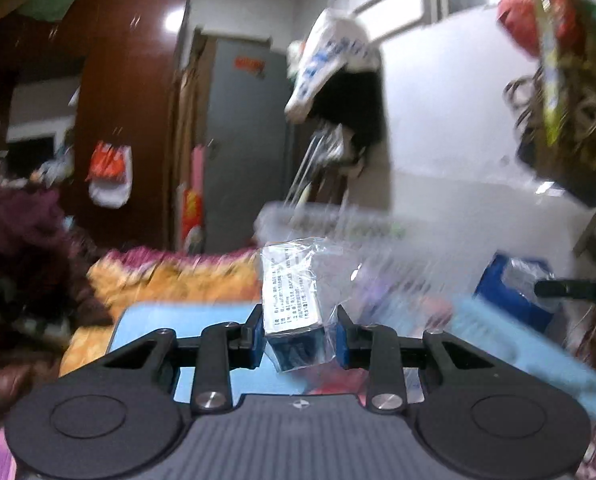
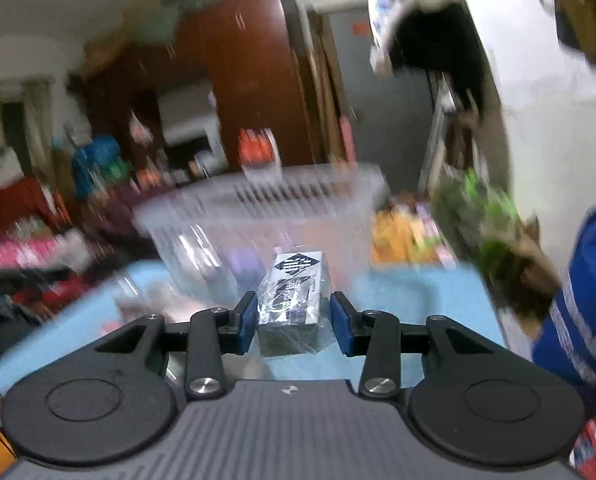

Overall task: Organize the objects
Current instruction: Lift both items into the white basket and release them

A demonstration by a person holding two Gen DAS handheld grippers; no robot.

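Two grippers, one wrapped box apiece. Left gripper [image 1: 300, 336], low in its view: jaws narrowed around a small box in clear plastic wrap [image 1: 294, 312], blue pads pressing the wrap on both sides, left pad against the box, right pad against loose film. Box tilted, white printed face toward 11 o'clock, dark blue end toward the camera. Light blue surface [image 1: 178, 320] beneath and behind, stretching from 9 o'clock across to 4 o'clock. Clear plastic basket [image 1: 330, 220] just beyond the box at 12 o'clock, heavily smeared by blur. Yellow and pink patterned blanket [image 1: 170, 276] at 10 o'clock past the blue surface. Blue bag [image 1: 514, 292] at 3 o'clock.

Right gripper [image 2: 293, 320], likewise low in its view: jaws set somewhat wider than the second wrapped box [image 2: 294, 300], a slim gap visible on each side between pad and box, crinkled film brushing toward the right pad; whether gripped or merely bracketed, cannot tell. Box lying lengthwise toward 12 o'clock, black-and-white printed top upward. Same basket [image 2: 266, 208] directly behind at 12 o'clock, slotted rim visible, open top facing up. Blue table surface [image 2: 418, 300] under and around. Blue bag [image 2: 586, 300] at 3 o'clock. Brown wardrobe [image 2: 250, 80] far off at 11 o'clock. Whole scene streaked with blur.
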